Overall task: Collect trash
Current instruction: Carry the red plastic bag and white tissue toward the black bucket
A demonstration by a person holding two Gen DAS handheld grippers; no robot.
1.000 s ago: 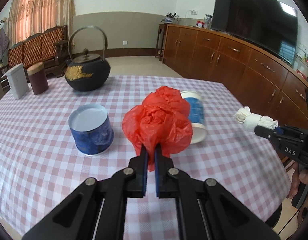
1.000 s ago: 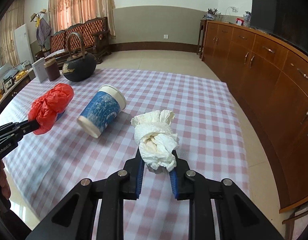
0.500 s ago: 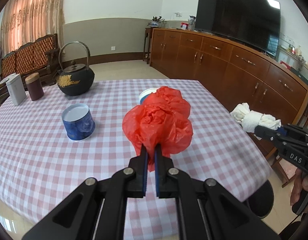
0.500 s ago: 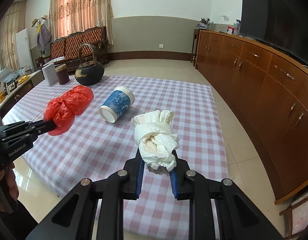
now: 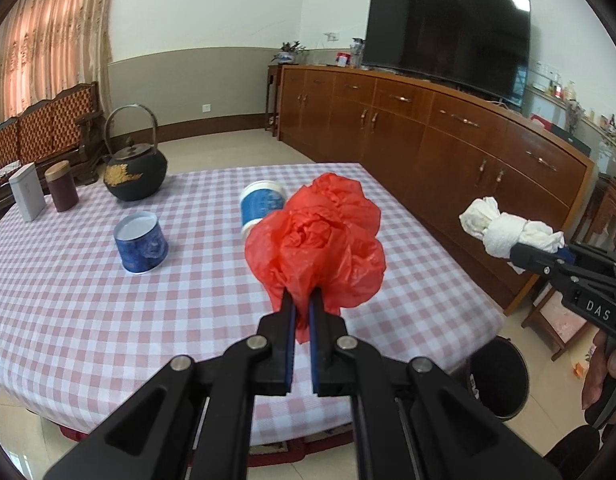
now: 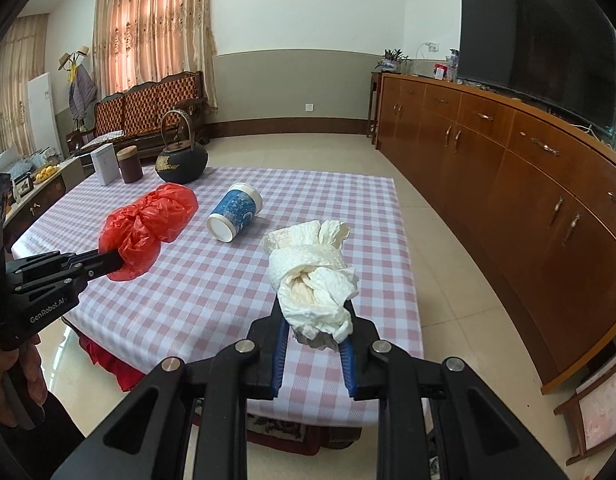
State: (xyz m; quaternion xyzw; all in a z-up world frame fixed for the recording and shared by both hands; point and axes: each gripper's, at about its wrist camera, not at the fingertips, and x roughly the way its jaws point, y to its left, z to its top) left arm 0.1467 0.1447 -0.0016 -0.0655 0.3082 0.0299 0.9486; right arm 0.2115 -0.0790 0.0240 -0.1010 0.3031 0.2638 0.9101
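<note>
Both grippers have drawn back from the table (image 5: 108,300) since the earlier frame; more floor and the near table edge now show, and a dark bin (image 5: 498,376) appears below the table's right corner.

Left gripper (image 5: 301,308): jaws nearly closed, pinching the lower tail of the red bag (image 5: 316,248). Right gripper (image 6: 314,328): jaws clamped on the paper wad (image 6: 312,276). Both loads are carried in the air, off the table.

Risks:
- The bag is held by a thin fold only; a quick swing could pull it free.
- The wad's loose ends could snag or shed before reaching the bin.
- Two cups remain on the table: one upright (image 5: 141,246), one (image 6: 236,216) on its side and able to roll.

Orientation: bag and wad each extend forward along their gripper's fingers. The tipped cup's long axis runs diagonally, its base toward the near edge.
</note>
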